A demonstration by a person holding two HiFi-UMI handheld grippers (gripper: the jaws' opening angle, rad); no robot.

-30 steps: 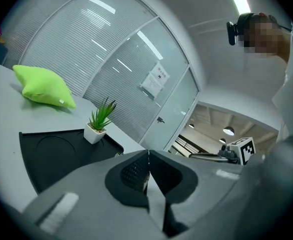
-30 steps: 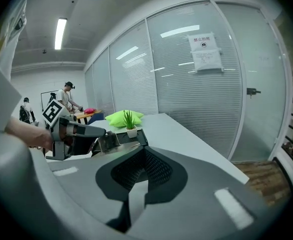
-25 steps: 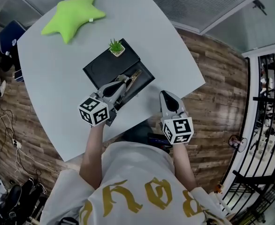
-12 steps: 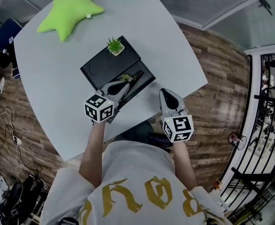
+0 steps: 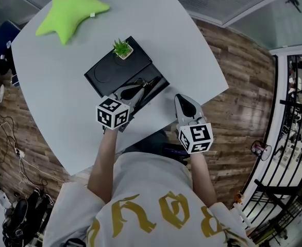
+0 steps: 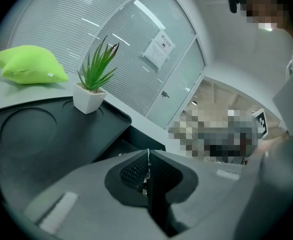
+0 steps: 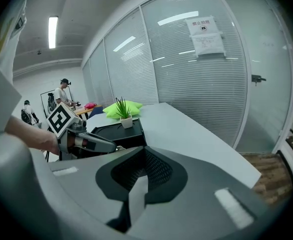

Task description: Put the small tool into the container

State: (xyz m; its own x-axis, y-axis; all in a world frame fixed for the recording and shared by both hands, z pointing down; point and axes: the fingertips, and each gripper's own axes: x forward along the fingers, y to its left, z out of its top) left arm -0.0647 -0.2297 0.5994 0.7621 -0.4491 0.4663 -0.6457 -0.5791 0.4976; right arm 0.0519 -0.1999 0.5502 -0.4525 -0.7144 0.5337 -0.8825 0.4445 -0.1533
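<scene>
A black container [image 5: 107,73] lies on the grey table [image 5: 182,50]; its flat lid part bears a small potted plant [image 5: 122,48] and an open compartment sits at its near right end. My left gripper [image 5: 139,89] hovers over that compartment, jaws shut on a thin metal small tool [image 5: 150,84]. In the left gripper view only a bright sliver of the tool [image 6: 147,171] shows in the seam of that gripper [image 6: 147,159]. My right gripper [image 5: 181,99] is shut and empty near the table's front edge, right of the container. From the right gripper view [image 7: 142,156] I see the left gripper [image 7: 114,148] beside the container [image 7: 119,131].
A lime green star cushion [image 5: 68,9] lies at the table's far left. The table's front edge runs just under both grippers, with wooden floor [image 5: 244,112] beyond and a black railing [image 5: 295,112] at the right. People stand far off [image 7: 64,91] in the right gripper view.
My left gripper has shifted forward and right, further over the container's open compartment, still shut. The right gripper has hardly moved.
</scene>
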